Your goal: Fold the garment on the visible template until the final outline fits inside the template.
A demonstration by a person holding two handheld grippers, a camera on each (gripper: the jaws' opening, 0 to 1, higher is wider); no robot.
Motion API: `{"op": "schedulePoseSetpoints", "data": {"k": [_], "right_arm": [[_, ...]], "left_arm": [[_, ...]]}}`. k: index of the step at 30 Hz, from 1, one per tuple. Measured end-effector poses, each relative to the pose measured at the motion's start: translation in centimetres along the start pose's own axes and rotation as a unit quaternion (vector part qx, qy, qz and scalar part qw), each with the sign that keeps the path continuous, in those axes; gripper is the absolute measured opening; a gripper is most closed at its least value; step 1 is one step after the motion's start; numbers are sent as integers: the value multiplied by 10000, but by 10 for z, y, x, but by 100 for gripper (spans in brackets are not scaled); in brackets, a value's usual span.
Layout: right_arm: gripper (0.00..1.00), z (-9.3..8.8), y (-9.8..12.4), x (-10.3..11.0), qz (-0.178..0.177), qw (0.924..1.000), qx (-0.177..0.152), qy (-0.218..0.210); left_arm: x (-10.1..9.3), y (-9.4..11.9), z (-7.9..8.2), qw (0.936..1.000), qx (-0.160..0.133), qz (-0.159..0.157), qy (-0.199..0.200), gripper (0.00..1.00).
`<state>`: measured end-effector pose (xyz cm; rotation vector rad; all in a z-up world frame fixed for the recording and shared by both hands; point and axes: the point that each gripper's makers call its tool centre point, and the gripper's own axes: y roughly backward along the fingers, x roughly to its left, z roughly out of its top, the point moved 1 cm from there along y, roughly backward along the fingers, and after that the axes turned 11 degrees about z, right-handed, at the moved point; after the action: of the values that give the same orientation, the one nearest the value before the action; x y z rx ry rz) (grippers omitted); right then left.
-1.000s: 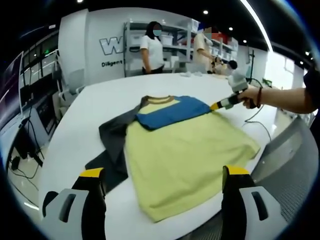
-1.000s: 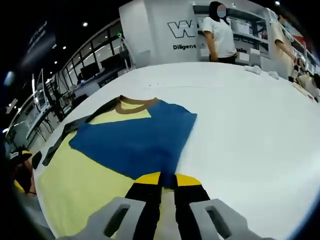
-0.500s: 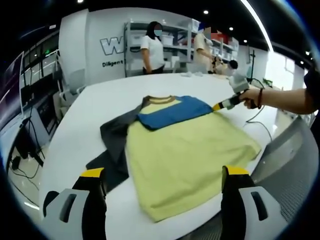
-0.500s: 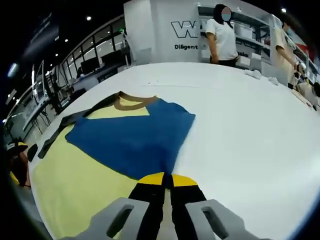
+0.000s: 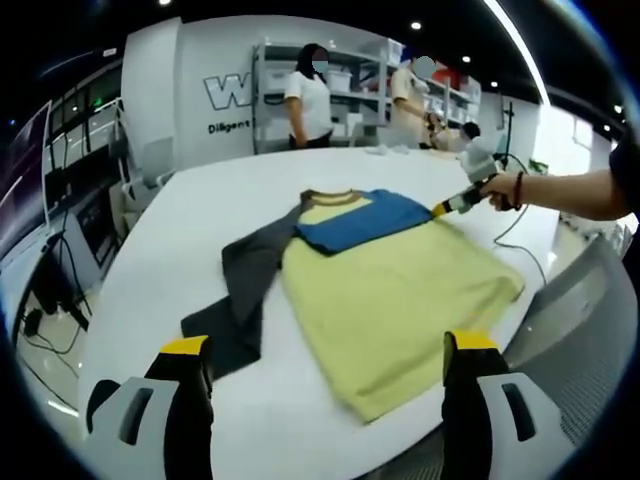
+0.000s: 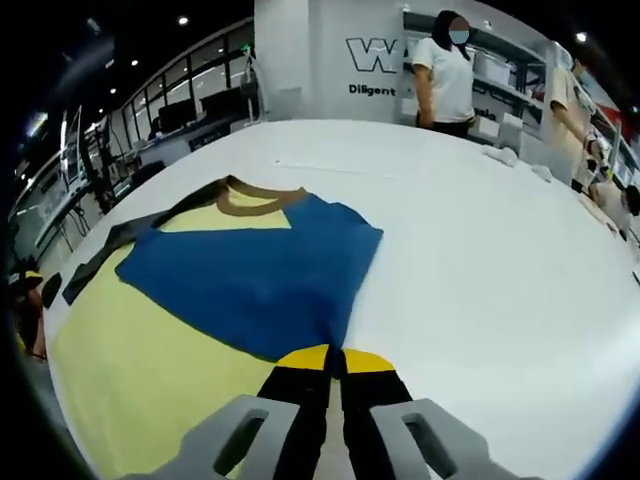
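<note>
The yellow shirt (image 5: pixel 400 300) lies flat on the white counter (image 5: pixel 180 230), partly over a dark template (image 5: pixel 235 300) — its blue sleeve (image 6: pixel 250 275) folded across the chest. The right tool (image 6: pixel 327 357) pinches the sleeve's edge; the left tool (image 5: pixel 320 350) hovers wide apart, holding nothing.

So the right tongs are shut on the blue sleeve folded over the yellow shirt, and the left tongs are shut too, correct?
Not quite. The right tongs are shut on the blue sleeve folded over the yellow shirt, but the left tongs are open: the left gripper view shows their jaws wide apart, holding nothing, above the white table.
</note>
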<state>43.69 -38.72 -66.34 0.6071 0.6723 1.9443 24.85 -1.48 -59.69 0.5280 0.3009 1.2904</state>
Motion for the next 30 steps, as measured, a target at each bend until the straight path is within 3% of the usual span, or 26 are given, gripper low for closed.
{"op": "schedulePoseSetpoints", "data": {"k": [9, 24, 26, 30], "right_arm": [[0, 0, 4, -25, -237, 9995, 167, 84], [0, -1, 6, -42, -475, 9980, 382, 148], [0, -1, 6, -42, -453, 9981, 403, 115], [1, 3, 7, -43, -354, 9986, 162, -364]], "left_arm": [[2, 0, 0, 10000, -14, 25, 53, 93], [1, -1, -3, 10000, 88, 13, 28, 92], [1, -1, -3, 10000, 86, 21, 11, 92], [2, -1, -3, 10000, 90, 38, 18, 92]]}}
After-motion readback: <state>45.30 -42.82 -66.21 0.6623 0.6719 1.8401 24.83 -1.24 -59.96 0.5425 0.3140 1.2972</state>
